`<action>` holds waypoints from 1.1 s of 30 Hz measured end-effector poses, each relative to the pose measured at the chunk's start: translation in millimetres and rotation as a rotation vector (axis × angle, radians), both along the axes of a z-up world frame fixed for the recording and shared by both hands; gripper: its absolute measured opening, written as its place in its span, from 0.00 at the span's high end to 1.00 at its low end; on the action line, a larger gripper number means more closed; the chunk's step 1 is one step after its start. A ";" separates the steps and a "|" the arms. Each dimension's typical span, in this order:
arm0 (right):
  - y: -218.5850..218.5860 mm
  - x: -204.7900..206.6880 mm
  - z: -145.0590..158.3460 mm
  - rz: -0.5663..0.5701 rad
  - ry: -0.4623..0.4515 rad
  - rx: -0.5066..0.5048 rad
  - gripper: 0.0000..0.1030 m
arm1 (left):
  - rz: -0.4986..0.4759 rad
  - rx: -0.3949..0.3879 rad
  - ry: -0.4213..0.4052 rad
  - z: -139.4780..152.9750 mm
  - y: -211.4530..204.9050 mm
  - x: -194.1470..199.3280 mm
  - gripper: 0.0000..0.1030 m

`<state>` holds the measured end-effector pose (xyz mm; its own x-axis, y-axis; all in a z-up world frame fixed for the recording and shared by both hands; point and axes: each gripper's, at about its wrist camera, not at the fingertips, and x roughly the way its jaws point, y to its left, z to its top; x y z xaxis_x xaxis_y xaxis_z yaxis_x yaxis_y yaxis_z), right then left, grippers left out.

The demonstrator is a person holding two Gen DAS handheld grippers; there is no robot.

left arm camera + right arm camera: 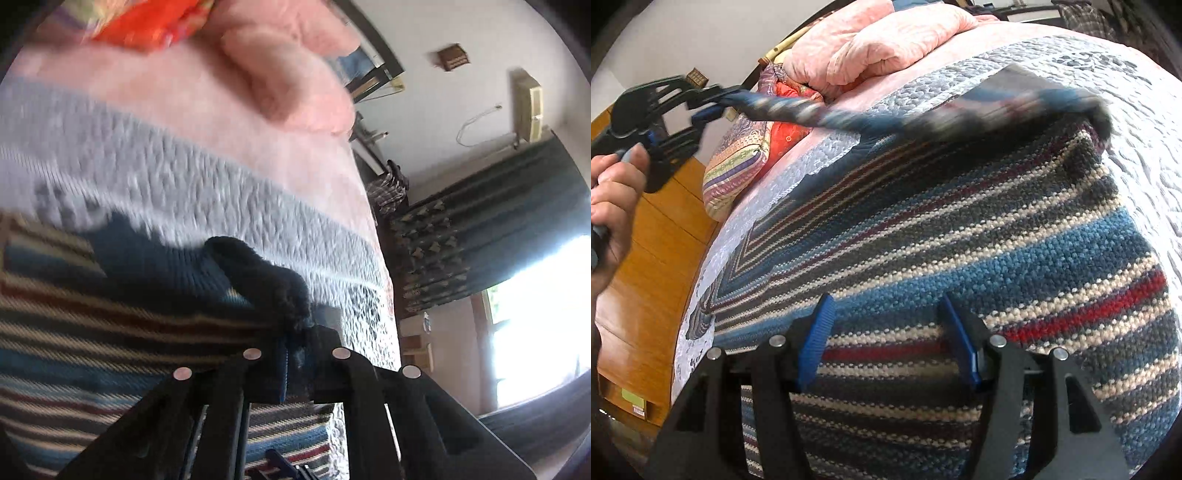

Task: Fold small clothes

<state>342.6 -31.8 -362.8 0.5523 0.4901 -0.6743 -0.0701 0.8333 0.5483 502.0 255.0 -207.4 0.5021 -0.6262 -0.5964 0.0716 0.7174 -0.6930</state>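
A knit sweater (960, 229) with blue, grey, cream and red stripes lies spread on the bed. Its sleeve (886, 118) is lifted and stretched across the sweater toward the upper left, blurred by motion. My left gripper (718, 103), held by a hand (613, 199), is shut on the end of that sleeve. In the left wrist view the left gripper (295, 354) pinches the dark cuff (266, 280) above the striped sweater (92, 332). My right gripper (888, 339) is open just over the sweater's lower part, with nothing between its blue pads (816, 339).
The sweater rests on a grey quilted bedspread (1126, 110). A pink duvet (886, 40) is bunched at the head of the bed beside a patterned pillow (738, 158) and a red cushion (790, 129). Wooden floor (646, 258) lies left of the bed. A dark curtain (498, 229) hangs by a bright window (546, 314).
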 end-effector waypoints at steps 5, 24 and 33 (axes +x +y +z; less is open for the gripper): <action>-0.3 0.3 0.7 0.005 0.000 0.001 0.42 | 0.010 0.044 -0.039 17.0 43.5 -10.8 0.94; 1.1 2.1 0.1 0.023 -0.002 -0.009 0.42 | 0.175 0.172 0.240 -153.3 151.5 -64.4 0.85; -2.7 0.9 4.0 0.013 0.003 0.018 0.42 | 0.159 -0.045 0.090 -112.7 120.3 -62.5 0.58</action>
